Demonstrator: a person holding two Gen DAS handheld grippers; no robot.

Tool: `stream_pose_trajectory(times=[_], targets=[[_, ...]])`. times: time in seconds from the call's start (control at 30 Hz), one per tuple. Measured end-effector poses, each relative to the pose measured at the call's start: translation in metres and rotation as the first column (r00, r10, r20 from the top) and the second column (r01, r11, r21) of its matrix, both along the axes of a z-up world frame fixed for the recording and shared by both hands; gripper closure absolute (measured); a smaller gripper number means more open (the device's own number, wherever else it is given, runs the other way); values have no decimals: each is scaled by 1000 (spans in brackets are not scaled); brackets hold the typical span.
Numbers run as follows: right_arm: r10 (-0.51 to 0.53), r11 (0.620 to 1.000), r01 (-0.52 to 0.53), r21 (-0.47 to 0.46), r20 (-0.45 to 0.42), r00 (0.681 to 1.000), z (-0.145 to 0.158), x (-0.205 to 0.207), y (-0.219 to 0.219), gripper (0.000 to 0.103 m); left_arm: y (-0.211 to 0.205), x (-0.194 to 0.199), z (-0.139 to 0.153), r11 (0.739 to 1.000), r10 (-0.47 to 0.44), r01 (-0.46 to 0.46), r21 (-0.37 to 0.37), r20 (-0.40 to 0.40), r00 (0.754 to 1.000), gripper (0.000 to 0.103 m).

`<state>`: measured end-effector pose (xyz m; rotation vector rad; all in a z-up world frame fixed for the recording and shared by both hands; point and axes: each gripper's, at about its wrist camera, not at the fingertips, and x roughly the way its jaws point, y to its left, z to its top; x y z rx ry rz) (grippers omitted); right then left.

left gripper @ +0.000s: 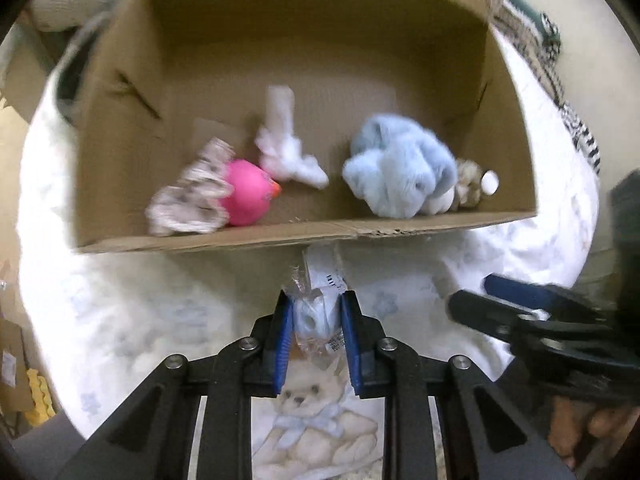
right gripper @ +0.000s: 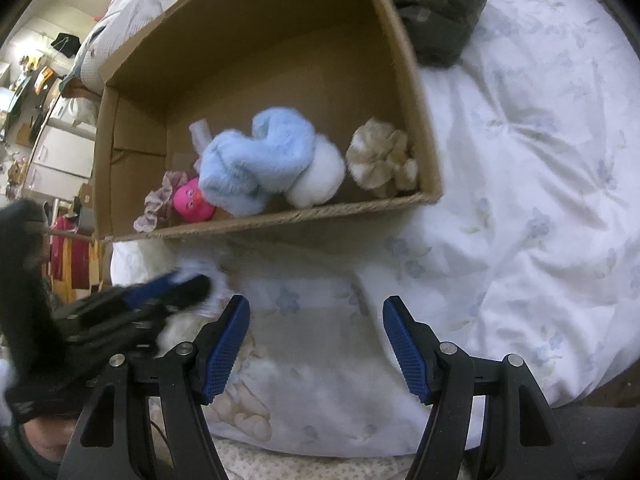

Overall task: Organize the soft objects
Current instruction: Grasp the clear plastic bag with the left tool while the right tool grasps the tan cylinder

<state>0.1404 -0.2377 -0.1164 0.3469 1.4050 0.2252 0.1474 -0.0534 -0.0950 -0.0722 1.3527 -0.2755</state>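
The left gripper (left gripper: 316,316) has its jaws closed on a small plastic-wrapped pale-blue soft item (left gripper: 314,316), held just short of the near wall of the cardboard box (left gripper: 280,236) — the box lies straight ahead and slightly up, so the left is the nearer hand for the drop. The crinkly clear wrap carries a printed label, its long axis running along the fingers. Inside sit a fluffy blue plush (left gripper: 396,168), a pink ball toy (left gripper: 246,192) and frilly scrunchies. The right gripper (right gripper: 316,336) hangs wide and empty over the quilted bed (right gripper: 520,200).

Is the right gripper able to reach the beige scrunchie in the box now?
Probably yes: the right gripper is open and holds nothing, the cardboard box has no lid, and the beige scrunchie lies uncovered in its near corner.
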Motion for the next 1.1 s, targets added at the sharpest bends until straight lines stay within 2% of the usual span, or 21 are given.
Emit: stream_pose_trajectory(times=[0.03, 0.17, 0.33, 0.47, 0.53, 0.57, 0.63, 0.67, 0.7, 0.73, 0.8, 1.1], targets=[[5, 1000, -5, 13, -10, 1000, -3, 0, 2, 30, 7, -4, 6, 1000, 12, -12, -1, 14, 1000, 90], [45, 995, -41, 88, -45, 998, -13, 1, 20, 30, 44, -15, 13, 997, 68, -69, 27, 19, 997, 90], [128, 988, -123, 94, -41, 991, -20, 7, 56, 30, 75, -22, 7, 992, 128, -127, 26, -28, 991, 90], [173, 983, -169, 77, -43, 984, -26, 15, 77, 31, 98, -27, 6, 988, 149, -148, 33, -37, 988, 90], [187, 979, -182, 92, -53, 981, -33, 19, 84, 40, 102, -28, 6, 988, 152, -151, 44, -32, 988, 90], [185, 978, -179, 105, -58, 981, -36, 19, 83, 49, 102, -29, 6, 987, 154, -152, 48, -31, 988, 90], [180, 979, -172, 109, -68, 981, -42, 19, 84, 53, 104, -29, 4, 987, 157, -155, 51, -34, 987, 90], [185, 979, -176, 106, -73, 980, -45, 19, 84, 58, 105, -29, 3, 986, 157, -155, 54, -33, 987, 90], [189, 978, -181, 100, -76, 979, -46, 18, 84, 70, 105, -28, 4, 987, 155, -153, 56, -31, 987, 90], [198, 977, -190, 97, -76, 977, -46, 17, 85, 74, 103, -28, 4, 987, 151, -149, 59, -28, 988, 90], [210, 975, -205, 89, -55, 976, -42, 16, 87, 98, 98, -26, 3, 988, 144, -143, 63, -21, 989, 90], [227, 962, -236, 136, 74, 971, -4, 0, 88, 98, 91, -27, 12, 986, 152, -153, 68, 14, 988, 90]])
